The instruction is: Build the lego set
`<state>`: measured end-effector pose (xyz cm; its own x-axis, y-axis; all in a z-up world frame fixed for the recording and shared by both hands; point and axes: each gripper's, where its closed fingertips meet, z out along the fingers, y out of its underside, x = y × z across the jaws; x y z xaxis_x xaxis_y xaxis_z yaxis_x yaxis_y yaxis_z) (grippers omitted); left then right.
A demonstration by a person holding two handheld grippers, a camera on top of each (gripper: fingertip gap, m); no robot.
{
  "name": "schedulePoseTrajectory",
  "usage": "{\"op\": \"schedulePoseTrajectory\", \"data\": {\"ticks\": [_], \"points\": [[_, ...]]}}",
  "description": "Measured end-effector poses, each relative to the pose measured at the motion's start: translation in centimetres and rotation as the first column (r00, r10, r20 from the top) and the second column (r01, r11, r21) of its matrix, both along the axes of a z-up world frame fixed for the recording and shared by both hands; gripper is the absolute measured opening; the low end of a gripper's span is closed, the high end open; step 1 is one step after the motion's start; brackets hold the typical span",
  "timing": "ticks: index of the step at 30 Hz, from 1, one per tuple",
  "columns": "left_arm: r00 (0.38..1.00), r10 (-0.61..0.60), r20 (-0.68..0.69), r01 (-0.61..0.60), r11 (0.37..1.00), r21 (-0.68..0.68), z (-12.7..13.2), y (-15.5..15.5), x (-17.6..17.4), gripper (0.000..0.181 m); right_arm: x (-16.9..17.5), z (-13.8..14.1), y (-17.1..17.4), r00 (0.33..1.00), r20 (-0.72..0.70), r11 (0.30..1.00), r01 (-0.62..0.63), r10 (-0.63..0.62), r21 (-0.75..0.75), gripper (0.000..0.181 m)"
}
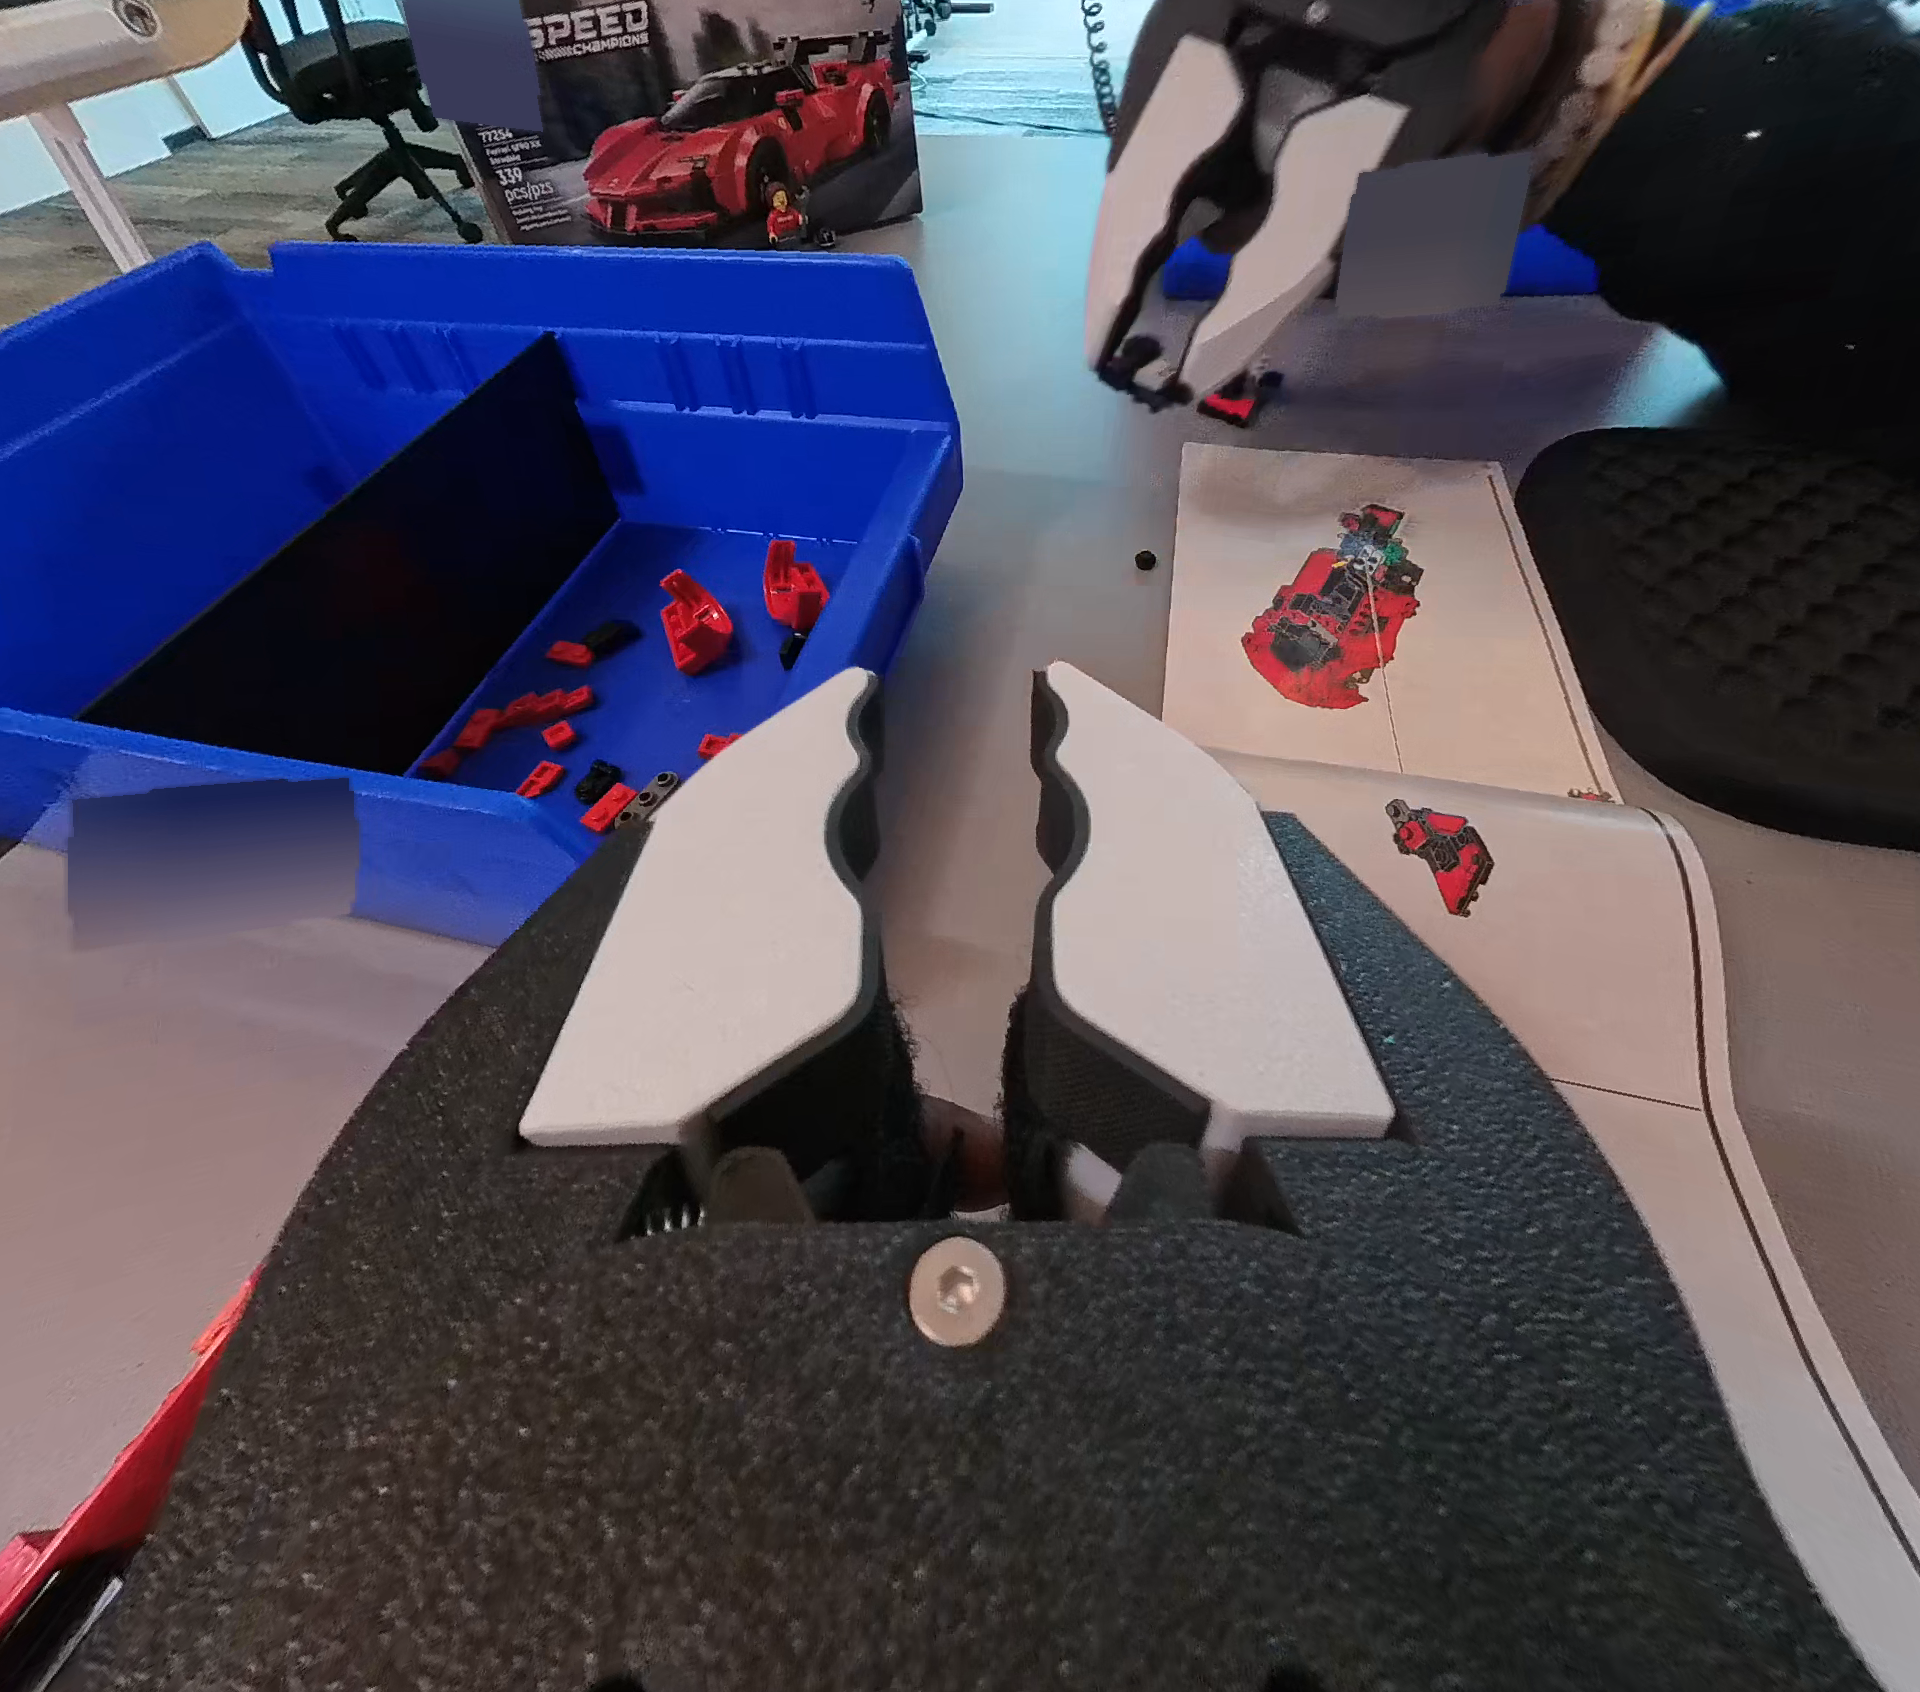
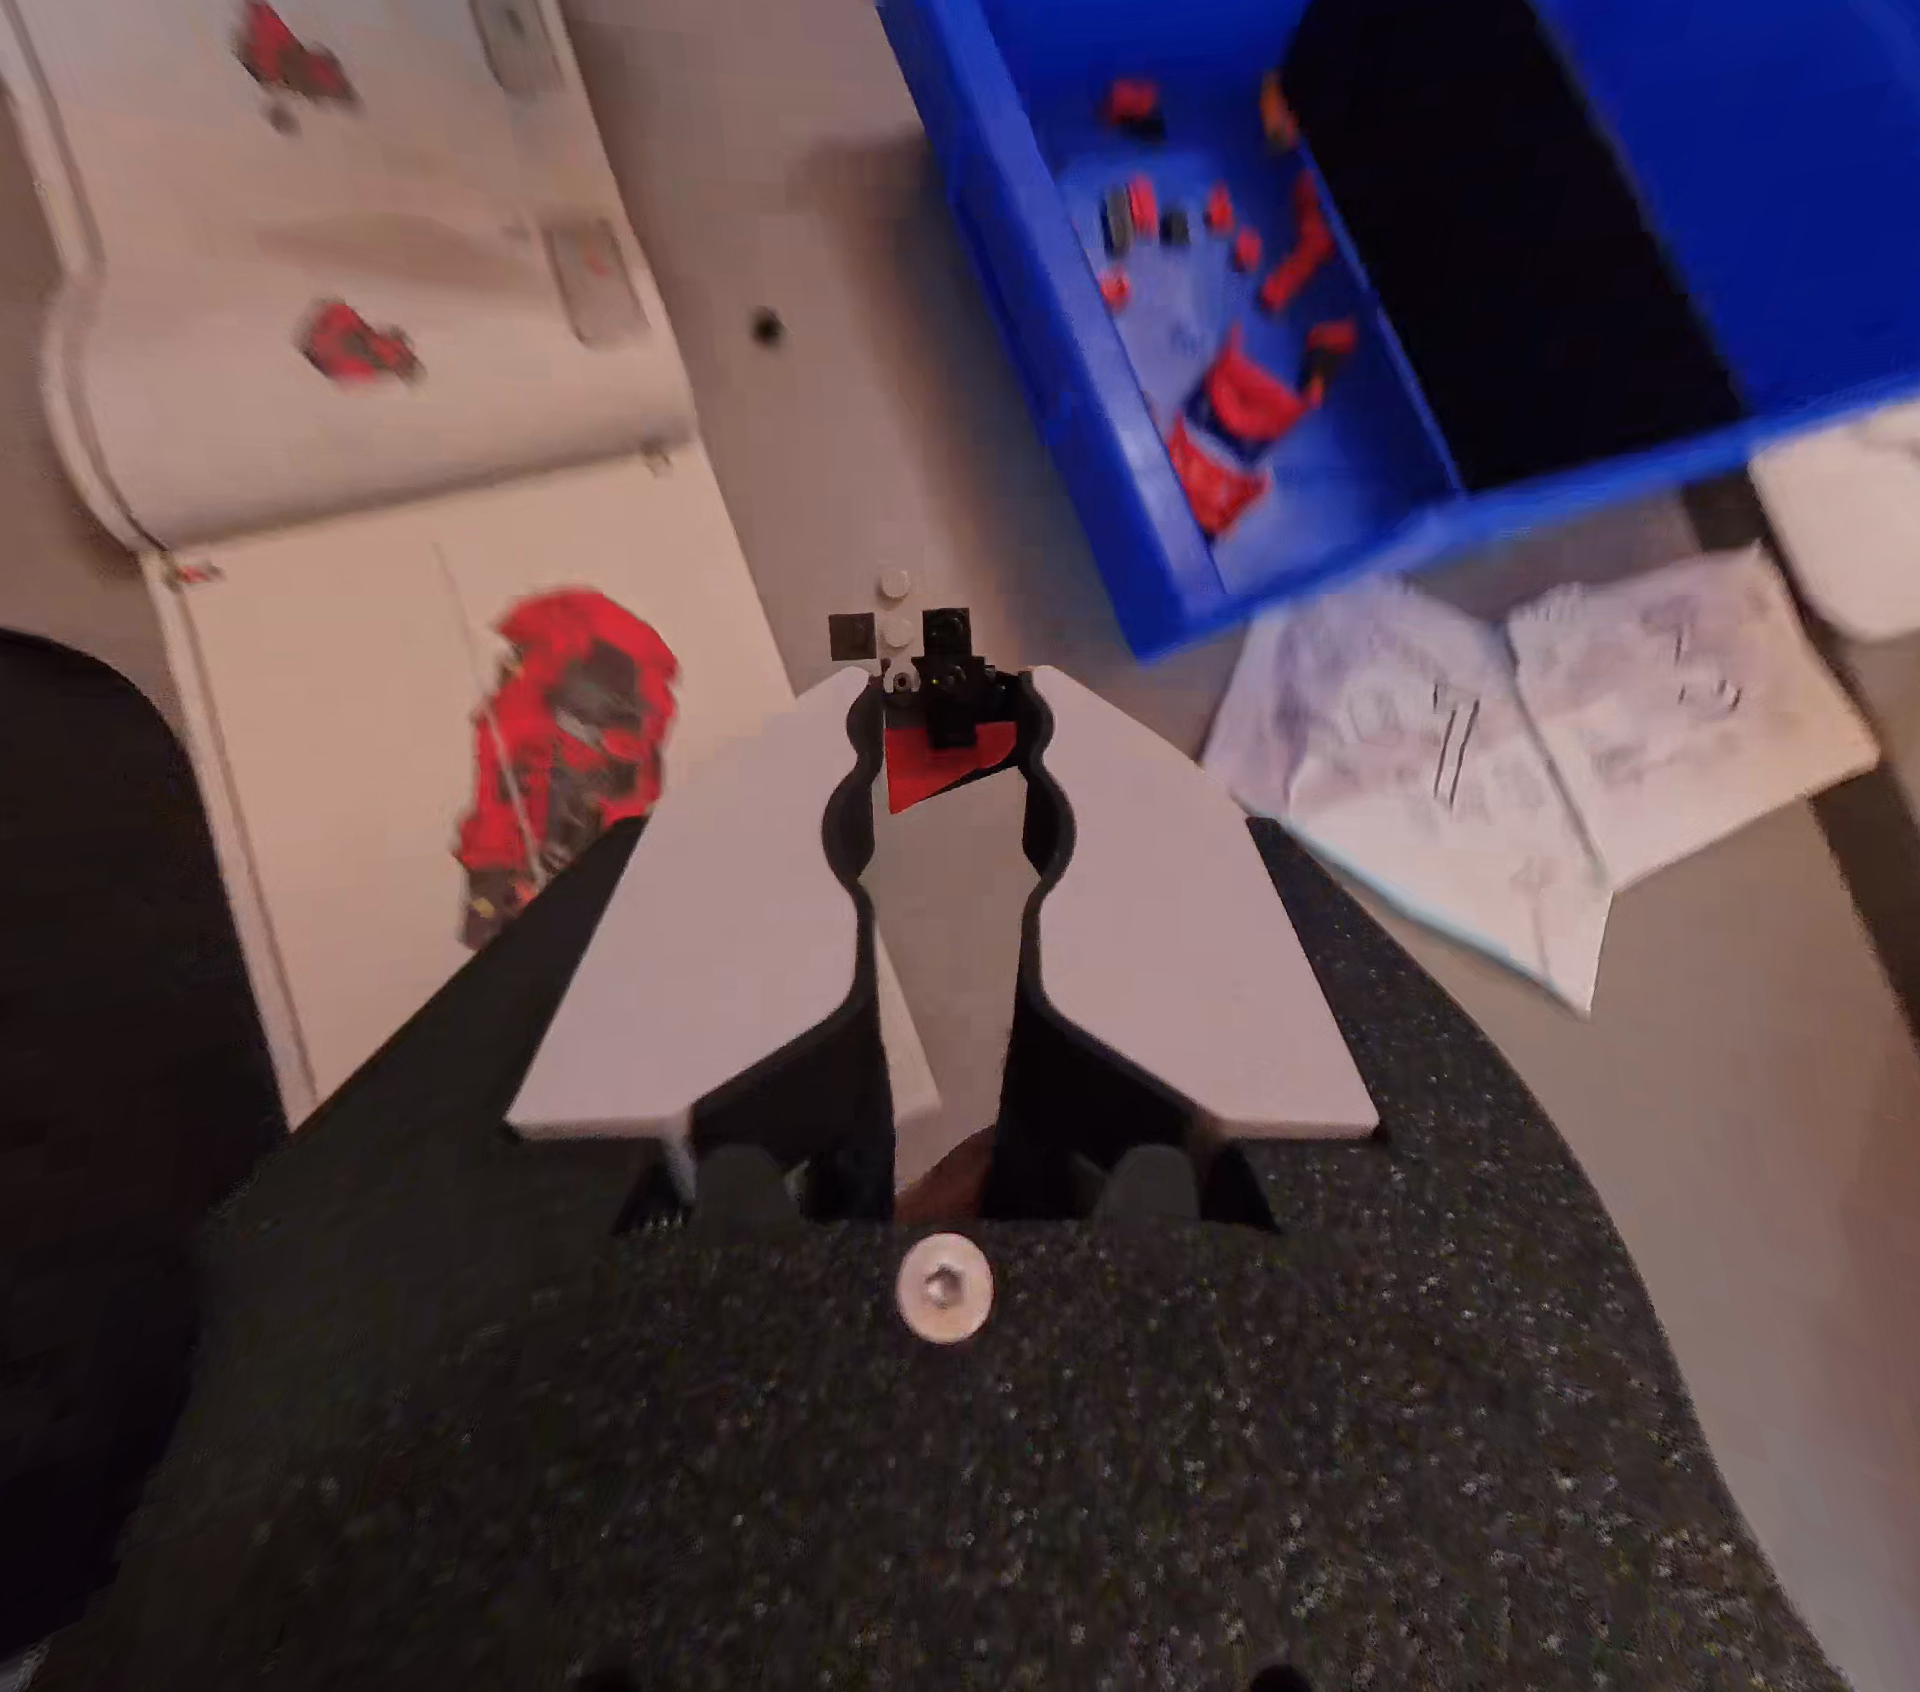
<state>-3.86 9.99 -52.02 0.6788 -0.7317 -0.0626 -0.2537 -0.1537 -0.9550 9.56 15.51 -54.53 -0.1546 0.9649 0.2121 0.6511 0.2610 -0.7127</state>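
Observation:
My right gripper is shut on a small black, red and grey Lego assembly, held above the table between the booklet and the bin. It also shows in the left wrist view, tips down near the table, with the assembly at its tips. My left gripper is open and empty, beside the near right corner of the blue bin. Several loose red and black pieces lie in the bin's right compartment, also seen in the right wrist view.
The open instruction booklet lies right of the bin, also in the right wrist view. The set's box stands behind the bin. A black stud lies on the table. Crumpled bags lie by the bin. A black mesh chair is at the right. Across from one pair of fingers to the other is roughly 15 centimetres.

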Motion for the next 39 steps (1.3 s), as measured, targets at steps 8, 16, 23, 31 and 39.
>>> {"op": "schedulePoseTrajectory", "data": {"ticks": [8,16,23,31,39], "points": [[1.000,0.005,0.010,-0.005,1.000,-0.001,0.1,0.0,0.0,0.025,-6.9,5.6,-7.8,0.946,-0.323,0.999,-0.001,0.019,0.055,0.025],[0.988,-0.024,0.155,0.030,0.999,-0.041,1.3,-0.4,0.3,0.026,-9.3,5.0,-7.4,0.882,-0.470,0.937,0.179,-0.019,0.299,0.024],[0.881,-0.183,0.437,0.280,0.945,-0.170,2.8,-2.5,2.9,0.047,-8.7,5.3,-6.0,0.891,-0.454,0.735,0.315,-0.011,0.601,0.024],[0.913,-0.189,0.363,0.266,0.948,-0.176,1.7,-2.8,4.9,0.045,-9.4,5.2,-7.4,0.922,-0.382,0.586,0.277,0.060,0.762,0.024],[0.905,-0.192,0.379,0.283,0.938,-0.200,1.4,-2.9,5.1,0.038,-9.9,4.6,-8.1,0.935,-0.345,0.555,0.245,0.080,0.795,0.024]]}}
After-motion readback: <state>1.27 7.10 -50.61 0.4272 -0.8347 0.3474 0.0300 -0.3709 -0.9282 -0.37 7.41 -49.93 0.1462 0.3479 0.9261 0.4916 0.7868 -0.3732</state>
